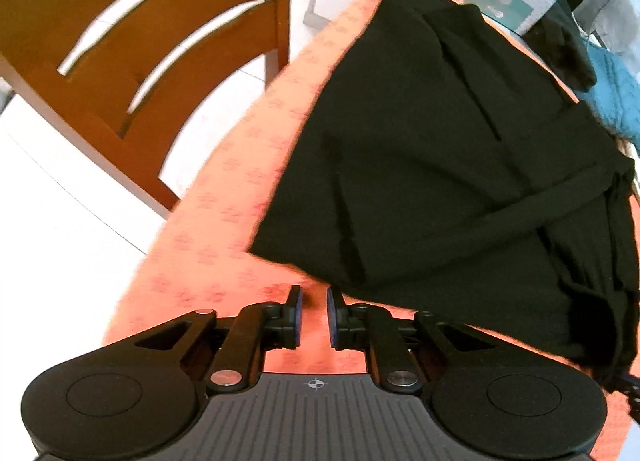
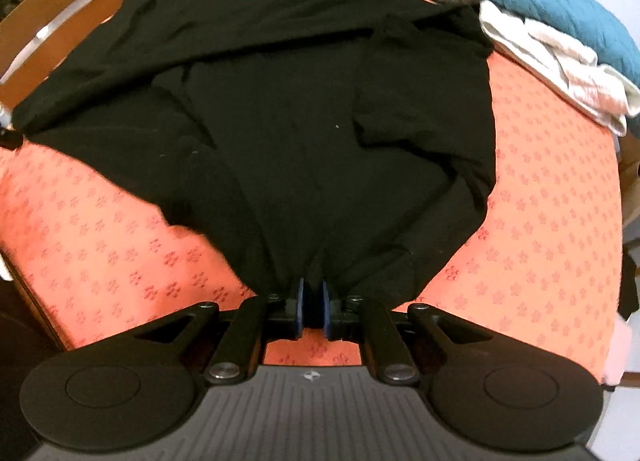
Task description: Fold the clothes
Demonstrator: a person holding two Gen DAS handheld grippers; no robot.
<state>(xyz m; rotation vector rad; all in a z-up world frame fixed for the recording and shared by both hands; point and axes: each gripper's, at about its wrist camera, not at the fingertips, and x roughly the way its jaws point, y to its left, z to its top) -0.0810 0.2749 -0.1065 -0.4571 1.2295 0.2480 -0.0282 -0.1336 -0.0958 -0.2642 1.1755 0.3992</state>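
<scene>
An orange flowered cloth (image 2: 540,189) covers the worktop, with a wooden chair (image 1: 132,41) beside it. A black garment (image 2: 280,121) lies spread across the cloth. The right tongs (image 2: 314,303) pinch its near edge, while the left tongs (image 1: 314,311) hang slightly parted and empty just beside its hem.

The garment (image 2: 304,109) lies spread on the tablecloth (image 2: 552,197) — folded laundry (image 2: 560,57) behind-right, chair (image 1: 132,45) beyond the left edge.

bare tablecloth (image 2: 552,197) right, folded laundry (image 2: 560,57) behind (chair (image 1: 132,33) left)
</scene>
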